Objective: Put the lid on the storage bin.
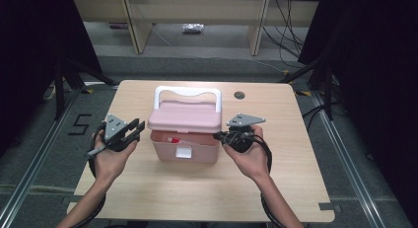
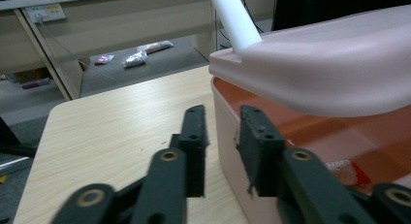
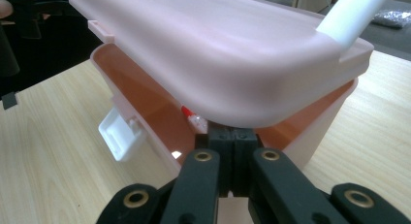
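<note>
A pink box (image 1: 197, 151) with a white handle (image 1: 187, 92) stands mid-table, its lid (image 1: 185, 117) raised a little at the front. A small red and white packet (image 2: 346, 169) lies inside. My left gripper (image 1: 139, 129) is open at the box's left side; in the left gripper view its jaws (image 2: 223, 136) stand one outside and one over the left wall (image 2: 225, 127), not pressing on it. My right gripper (image 1: 217, 135) is shut at the box's right side. In the right gripper view its closed tips (image 3: 231, 134) sit at the rim, just under the lid's edge (image 3: 232, 120).
The box's white latch (image 3: 118, 132) hangs open on its front. A round cable hole (image 1: 239, 95) sits in the wooden table (image 1: 148, 188) behind the box. Beyond the table stand pale shelf units, with a small bag (image 1: 192, 28) on the floor.
</note>
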Tool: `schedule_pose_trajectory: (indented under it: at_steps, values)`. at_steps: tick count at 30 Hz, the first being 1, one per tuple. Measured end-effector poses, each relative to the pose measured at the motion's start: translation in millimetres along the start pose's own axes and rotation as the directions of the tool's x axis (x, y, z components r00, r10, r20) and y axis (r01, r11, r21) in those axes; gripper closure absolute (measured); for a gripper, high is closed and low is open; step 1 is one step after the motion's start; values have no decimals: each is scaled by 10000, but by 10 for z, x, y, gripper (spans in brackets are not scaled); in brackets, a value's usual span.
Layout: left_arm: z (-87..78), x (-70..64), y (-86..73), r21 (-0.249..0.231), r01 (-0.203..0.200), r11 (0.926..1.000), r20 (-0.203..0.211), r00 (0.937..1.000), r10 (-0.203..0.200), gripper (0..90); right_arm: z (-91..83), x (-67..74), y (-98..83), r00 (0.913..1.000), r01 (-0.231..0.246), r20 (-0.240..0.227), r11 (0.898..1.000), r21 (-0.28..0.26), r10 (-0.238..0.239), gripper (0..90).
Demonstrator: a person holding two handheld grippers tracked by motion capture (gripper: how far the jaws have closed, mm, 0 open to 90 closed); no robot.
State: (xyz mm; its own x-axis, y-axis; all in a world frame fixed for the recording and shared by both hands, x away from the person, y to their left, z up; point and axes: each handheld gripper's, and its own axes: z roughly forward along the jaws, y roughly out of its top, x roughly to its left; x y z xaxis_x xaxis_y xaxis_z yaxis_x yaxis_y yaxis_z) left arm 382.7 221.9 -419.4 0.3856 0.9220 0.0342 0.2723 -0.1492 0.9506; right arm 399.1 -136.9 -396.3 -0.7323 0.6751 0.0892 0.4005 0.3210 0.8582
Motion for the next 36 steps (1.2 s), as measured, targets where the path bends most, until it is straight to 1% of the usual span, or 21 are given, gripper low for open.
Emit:
schedule_pose_trajectory:
  at_steps: [1, 3, 4, 5, 6, 7, 9, 14, 15, 18, 20, 21, 23, 24, 26, 27, 29, 30, 31, 32, 36]
  values:
    - [-16, 1, -13, 8, -11, 10000, -34, 10000, 11, 648, -16, 11, -13, 9997, -233, 31, 9996, 160, 232, 900]
    - [-36, 16, -32, -57, -78, 10000, -30, 10000, 78, 601, -8, -11, -30, 10000, 7, -83, 10000, 54, -7, 900]
    - [-43, 21, -42, -124, -21, 9999, -2, 10000, 21, 582, -17, 5, -39, 9994, -335, -48, 9994, 116, 336, 900]
    - [-50, 25, -53, -151, 61, 9999, -53, 10000, -61, 572, -16, -9, -44, 9999, -97, -43, 9999, 121, 97, 900]
    - [-64, 30, -60, -133, 17, 9999, -138, 9999, -19, 564, -19, -14, -54, 10000, -10, 12, 9999, 127, 10, 900]
    - [-67, 30, -71, -180, 49, 9998, -161, 9999, -52, 560, -25, -15, -63, 10000, -10, 93, 9999, 103, 9, 900]
    - [-69, 32, -95, -171, 105, 9998, -148, 9998, -107, 552, -33, -16, -75, 10000, -28, 6, 9999, 169, 28, 900]
    - [-66, 42, -152, -20, 250, 9997, -234, 9994, -250, 546, -56, -27, -109, 9997, 4, 261, 9998, 214, -9, 900]
    - [-63, 46, -161, 23, 273, 9996, -260, 9993, -272, 547, -62, -17, -117, 9994, -209, 286, 9994, 291, 200, 900]
    - [-49, 49, -192, 65, 365, 9993, -308, 9989, -363, 552, -66, -43, -136, 9991, 101, 415, 9999, 68, -103, 900]
    - [-45, 47, -206, 126, 374, 9992, -298, 9989, -370, 552, -82, -41, -145, 9985, -57, 550, 9999, 105, 51, 900]
    - [-45, 47, -211, 148, 374, 9992, -301, 9989, -370, 550, -87, -43, -151, 9979, -13, 652, 9999, 118, 5, 900]
    - [-42, 45, -222, 114, 392, 9992, -295, 9988, -389, 547, -90, -50, -163, 9981, 7, 609, 9998, 207, -20, 900]
    - [-44, 46, -226, 123, 393, 9992, -304, 9988, -389, 547, -100, -42, -165, 9976, -94, 687, 9996, 250, 76, 900]
    - [-49, 50, -231, 131, 414, 9991, -341, 9986, -410, 547, -116, -57, -172, 9970, -31, 774, 9996, 284, 9, 900]
    - [-50, 53, -234, 142, 434, 9990, -349, 9985, -428, 547, -117, -63, -176, 9965, -18, 840, 9999, 164, 5, 900]
    - [-43, 59, -245, 96, 505, 9987, -340, 9982, -502, 547, -122, -62, -194, 9960, -227, 870, 9995, 219, 208, 900]
    - [-41, 62, -248, 97, 506, 9987, -340, 9982, -503, 547, -136, -87, -196, 9964, -83, 845, 9998, 206, 65, 900]
    - [-44, 63, -250, 151, 519, 9985, -378, 9980, -513, 547, -145, -99, -196, 9949, 53, 1002, 9998, 191, -72, 900]
    - [-41, 66, -255, 152, 531, 9985, -383, 9979, -525, 547, -157, -89, -199, 9945, -162, 1041, 9995, 265, 134, 900]
    - [-43, 75, -264, 7, 668, 9978, -365, 9971, -667, 547, -165, -118, -215, 9939, 13, 1098, 9998, 191, -33, 900]
